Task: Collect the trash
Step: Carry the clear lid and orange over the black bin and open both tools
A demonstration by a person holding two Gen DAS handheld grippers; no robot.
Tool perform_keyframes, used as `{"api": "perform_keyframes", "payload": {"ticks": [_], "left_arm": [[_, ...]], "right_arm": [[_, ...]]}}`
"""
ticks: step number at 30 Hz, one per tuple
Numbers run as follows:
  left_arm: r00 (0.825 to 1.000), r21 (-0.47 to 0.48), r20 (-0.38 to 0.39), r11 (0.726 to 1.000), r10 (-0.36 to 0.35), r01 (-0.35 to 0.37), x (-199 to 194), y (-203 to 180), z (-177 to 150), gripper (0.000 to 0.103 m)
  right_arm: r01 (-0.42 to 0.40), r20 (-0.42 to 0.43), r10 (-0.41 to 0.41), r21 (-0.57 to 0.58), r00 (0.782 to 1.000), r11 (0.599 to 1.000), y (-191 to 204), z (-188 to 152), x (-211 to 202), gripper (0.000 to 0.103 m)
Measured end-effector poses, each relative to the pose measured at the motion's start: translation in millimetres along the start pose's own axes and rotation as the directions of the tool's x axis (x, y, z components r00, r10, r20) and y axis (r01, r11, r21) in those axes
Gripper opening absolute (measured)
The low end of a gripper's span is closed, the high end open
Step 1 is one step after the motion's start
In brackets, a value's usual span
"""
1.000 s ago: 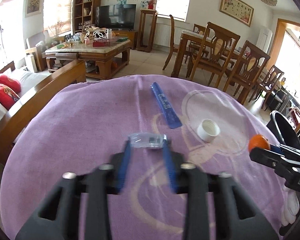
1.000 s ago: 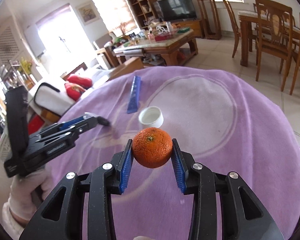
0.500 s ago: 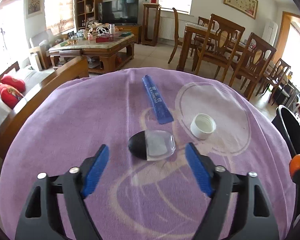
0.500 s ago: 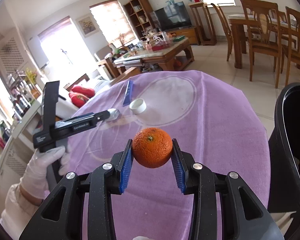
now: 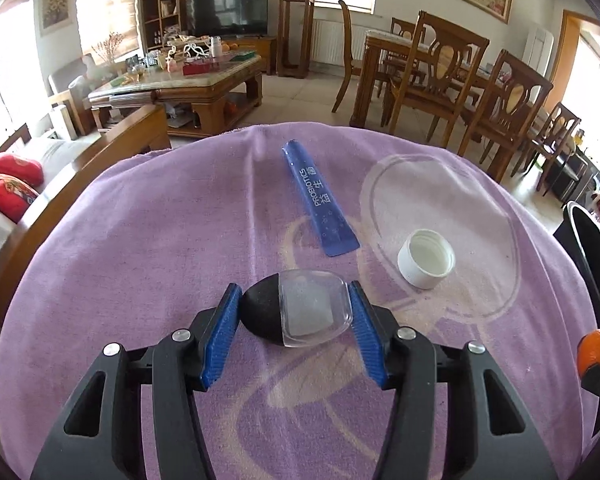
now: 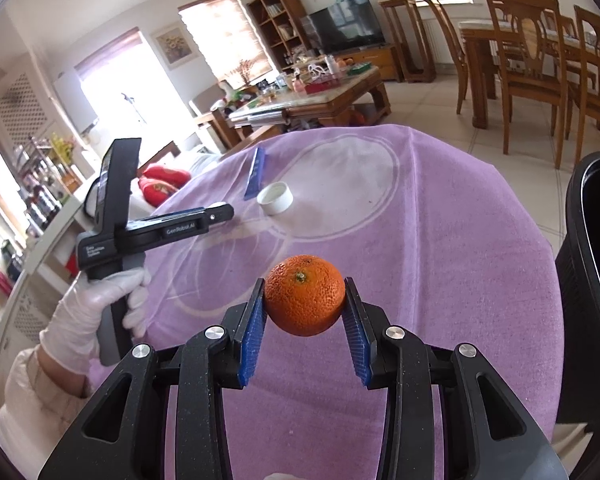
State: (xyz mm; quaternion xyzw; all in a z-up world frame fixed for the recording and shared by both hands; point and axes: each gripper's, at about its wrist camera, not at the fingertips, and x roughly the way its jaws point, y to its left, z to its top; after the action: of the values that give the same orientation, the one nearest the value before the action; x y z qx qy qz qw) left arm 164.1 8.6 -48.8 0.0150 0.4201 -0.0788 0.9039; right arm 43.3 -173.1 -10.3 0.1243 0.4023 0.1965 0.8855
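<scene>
A black oval piece with a clear plastic cover lies on the purple tablecloth. My left gripper has it between its closing jaws, and the blue pads touch both of its sides. The same gripper shows in the right wrist view, held by a white-gloved hand. My right gripper is shut on an orange mandarin and holds it above the cloth, left of the black bin. A blue sachet and a white bottle cap lie further back.
The bin's rim stands off the table's right edge, and the mandarin shows just in front of it. A sofa with red cushions is at the left. Behind are a coffee table and dining chairs.
The left gripper held the clear piece, opened wide over it on the cloth, then narrowed around it. The right gripper carried the mandarin rightward, bringing the bin into its view.
</scene>
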Motion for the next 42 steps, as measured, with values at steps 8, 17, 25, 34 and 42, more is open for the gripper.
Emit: {"api": "perform_keyframes", "payload": {"ticks": [8,17,25,34,42], "left_arm": [[0.991,0.049,0.117,0.997,-0.072,0.067,-59,-36,-16,0.053],[0.946,0.206,0.223,0.960,-0.237,0.192,-123,-151,-20,0.053],[0.904,0.341,0.183,0.888,-0.386,0.310,-117,-268,-29,0.053],[0.887,0.397,0.103,0.836,-0.451,0.379,-78,-352,-28,0.053],[0.886,0.385,0.016,0.820,-0.464,0.423,-37,-387,-32,0.053]], "right_arm": [[-0.022,0.054,0.022,0.012,0.998,1.000,-5,4,-22,0.037],[0.047,0.198,-0.062,0.082,0.978,0.996,-67,-1,-118,0.037],[0.139,0.273,-0.201,0.231,0.941,0.963,-152,-28,-188,0.037],[0.186,0.261,-0.291,0.362,0.920,0.913,-235,-64,-212,0.037],[0.194,0.244,-0.312,0.409,0.918,0.891,-270,-79,-203,0.037]]}}
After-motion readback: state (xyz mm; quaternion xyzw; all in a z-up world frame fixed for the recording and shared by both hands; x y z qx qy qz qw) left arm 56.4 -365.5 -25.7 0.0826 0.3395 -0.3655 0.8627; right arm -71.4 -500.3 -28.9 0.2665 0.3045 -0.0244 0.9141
